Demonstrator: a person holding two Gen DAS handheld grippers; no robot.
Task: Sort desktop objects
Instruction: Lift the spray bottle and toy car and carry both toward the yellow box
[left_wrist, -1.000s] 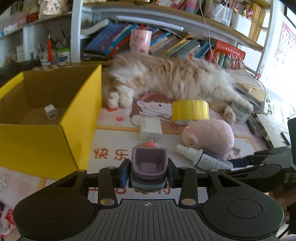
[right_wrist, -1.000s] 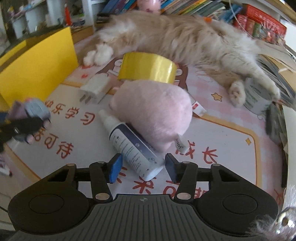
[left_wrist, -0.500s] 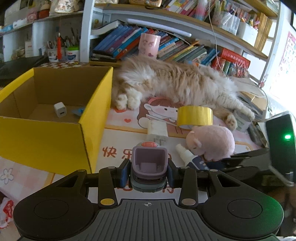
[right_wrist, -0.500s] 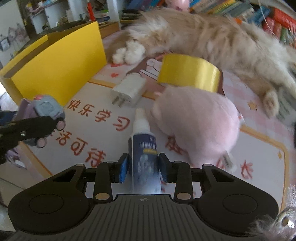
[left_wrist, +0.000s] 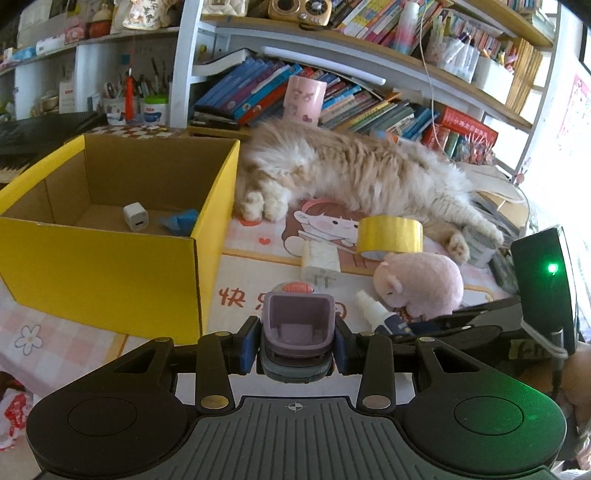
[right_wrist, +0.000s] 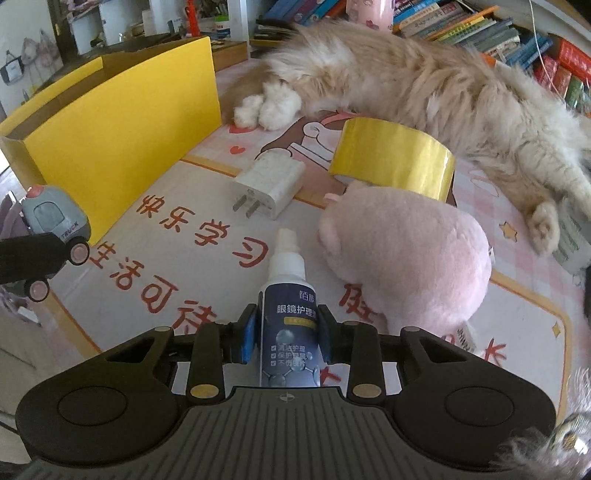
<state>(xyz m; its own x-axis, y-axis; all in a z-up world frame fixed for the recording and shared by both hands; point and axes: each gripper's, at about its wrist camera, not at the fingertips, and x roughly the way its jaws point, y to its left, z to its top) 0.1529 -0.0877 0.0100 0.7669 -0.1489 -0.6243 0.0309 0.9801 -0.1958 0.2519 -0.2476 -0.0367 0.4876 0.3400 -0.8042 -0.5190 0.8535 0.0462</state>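
My left gripper (left_wrist: 295, 341) is shut on a purple and grey toy truck (left_wrist: 296, 326), held above the mat right of the yellow cardboard box (left_wrist: 110, 273). The truck also shows at the left of the right wrist view (right_wrist: 55, 225). My right gripper (right_wrist: 286, 332) is shut on a dark blue spray bottle (right_wrist: 288, 325) with a white nozzle, lifted over the mat. A white charger plug (right_wrist: 271, 184), a yellow tape roll (right_wrist: 395, 158) and a pink plush toy (right_wrist: 406, 258) lie on the mat. The box holds a small white charger cube (left_wrist: 135, 216) and a blue scrap (left_wrist: 181, 219).
A long-haired cat (left_wrist: 354, 173) lies across the back of the mat, paws near the box corner. Bookshelves (left_wrist: 332, 99) with books and a pink cup (left_wrist: 304, 98) stand behind it. A small grey tin (left_wrist: 478, 251) sits at the right by the cat's hind paw.
My right gripper closed on the spray bottle and lifted it, turning it nozzle-forward. My left gripper rose with the toy truck, so more of the box's inside shows.
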